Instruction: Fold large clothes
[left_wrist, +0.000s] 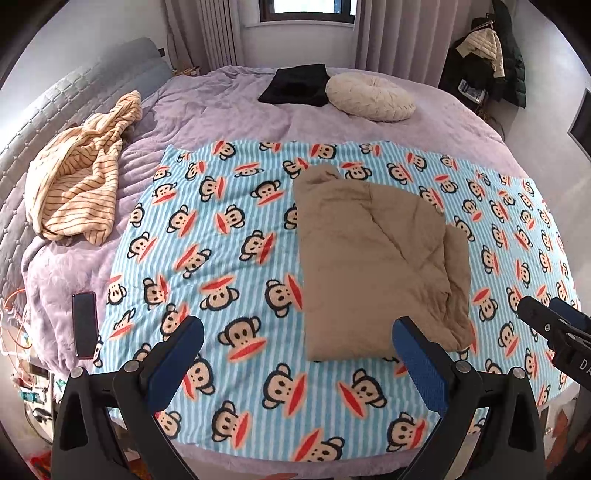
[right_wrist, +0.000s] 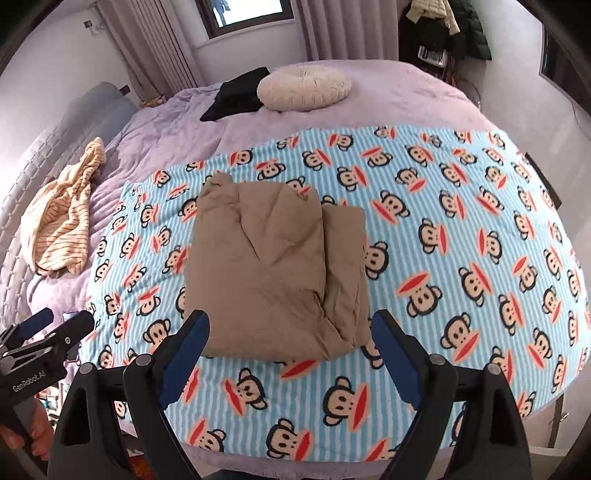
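though both jaws wide: folded tan garment (right_wrist: 273, 273) on monkey blanket (right_wrist: 443, 258)

Lilac-covered bed (left_wrist: 229, 110), curtained window (left_wrist: 306, 9), grey walls.

A round cream cushion (left_wrist: 370, 96) touches a black folded cloth (left_wrist: 295, 85) on a lilac bed (left_wrist: 229, 107). A phone (left_wrist: 85, 325) lies beside the monkey-print blanket (left_wrist: 221, 229); jackets (left_wrist: 491, 51) hang near the curtained window (left_wrist: 308, 9).

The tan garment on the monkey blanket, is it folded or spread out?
Folded: the tan garment lies as a compact layered bundle, one layer's edge showing along its right side, on the monkey blanket.
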